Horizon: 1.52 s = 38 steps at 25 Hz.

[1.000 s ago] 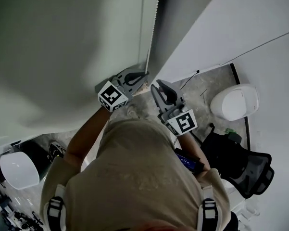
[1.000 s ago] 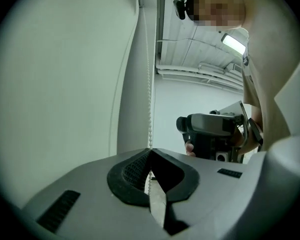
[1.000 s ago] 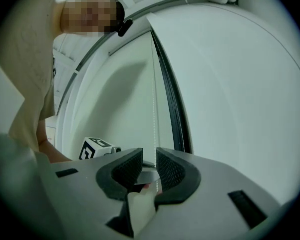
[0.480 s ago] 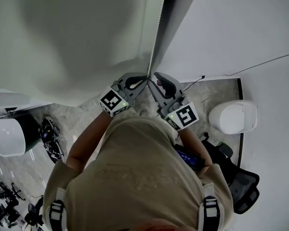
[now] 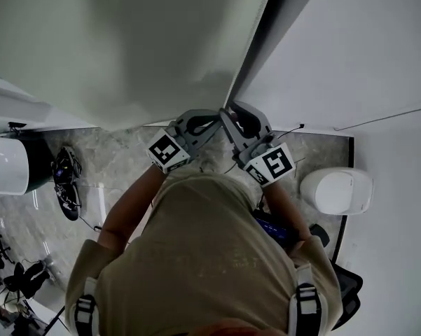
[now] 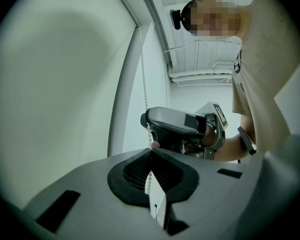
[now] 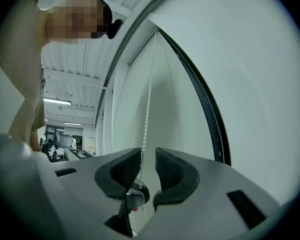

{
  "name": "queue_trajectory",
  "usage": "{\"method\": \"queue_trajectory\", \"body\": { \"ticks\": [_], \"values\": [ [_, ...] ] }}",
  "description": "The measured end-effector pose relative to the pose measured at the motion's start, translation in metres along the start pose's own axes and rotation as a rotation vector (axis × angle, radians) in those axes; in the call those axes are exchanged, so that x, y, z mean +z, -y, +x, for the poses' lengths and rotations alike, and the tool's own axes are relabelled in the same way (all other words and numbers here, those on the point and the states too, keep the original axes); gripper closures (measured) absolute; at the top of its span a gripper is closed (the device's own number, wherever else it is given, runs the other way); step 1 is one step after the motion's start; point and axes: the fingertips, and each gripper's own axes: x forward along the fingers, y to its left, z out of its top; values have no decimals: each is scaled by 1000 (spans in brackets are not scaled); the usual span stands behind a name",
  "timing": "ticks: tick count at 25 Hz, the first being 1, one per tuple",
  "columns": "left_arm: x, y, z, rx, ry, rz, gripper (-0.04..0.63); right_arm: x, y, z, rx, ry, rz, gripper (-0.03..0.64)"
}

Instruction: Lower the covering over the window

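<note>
The pale covering [image 5: 126, 47] hangs in front of the tongs, with its lower edge seemingly near their level. The lowering therefore looks part done, with more pulling left. Its bead chain [image 6: 144, 91] runs down into the left tongs [image 6: 150, 153], which are clamped tight on it. The right tongs [image 7: 149, 159], just beside, have just been opening, and the chain passes loose between their parted jaws.

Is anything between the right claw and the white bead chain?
Nothing visible: the white bead chain hangs between the jaws of the right claw, which have just been opening; the left claw grips it.
</note>
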Motion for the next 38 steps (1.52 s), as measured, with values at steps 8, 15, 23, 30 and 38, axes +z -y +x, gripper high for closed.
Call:
{"method": "queue_trajectory", "body": {
  "ticks": [8, 15, 23, 30, 38],
  "values": [
    [5, -2, -12, -84, -58, -3, 577, 9, -15, 22, 11, 7, 11, 592],
    [27, -14, -30, -147, 97, -160, 487, 7, 12, 10, -108, 26, 124, 604],
    [100, -34, 11, -117, 94, -15, 464, -52, 10, 9, -80, -91, 132, 606],
    [98, -15, 32, -135, 112, -56, 578, -54, 13, -12, -4, -95, 167, 606],
    [79, -12, 28, -63, 51, -49, 578, 15, 23, -36, 82, 117, 142, 383]
  ]
}}
